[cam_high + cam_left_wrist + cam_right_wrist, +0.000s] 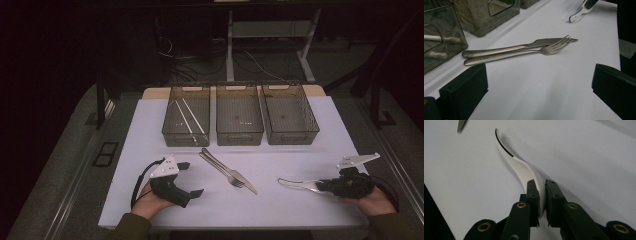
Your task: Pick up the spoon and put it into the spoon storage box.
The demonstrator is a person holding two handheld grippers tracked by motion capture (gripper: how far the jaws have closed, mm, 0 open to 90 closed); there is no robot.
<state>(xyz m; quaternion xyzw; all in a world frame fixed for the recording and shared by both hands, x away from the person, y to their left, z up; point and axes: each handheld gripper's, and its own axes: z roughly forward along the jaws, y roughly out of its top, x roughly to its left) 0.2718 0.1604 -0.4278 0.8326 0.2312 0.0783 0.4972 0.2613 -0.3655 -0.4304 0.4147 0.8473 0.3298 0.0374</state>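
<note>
Between the right gripper [542, 202] fingers [533, 195], a white spoon [524, 168], clamped; left gripper [192, 179] fingers wide.

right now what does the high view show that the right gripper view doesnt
High view alone: three bins in a row at the back of the white mat, the left bin holding white sticks, plus the left gripper with jaws apart and a fork lying along a knife.

Right gripper view alone: the close grip, with both pads pressing the handle of the white spoon.

Both: the right gripper shut on the spoon, lying on the mat.
</note>
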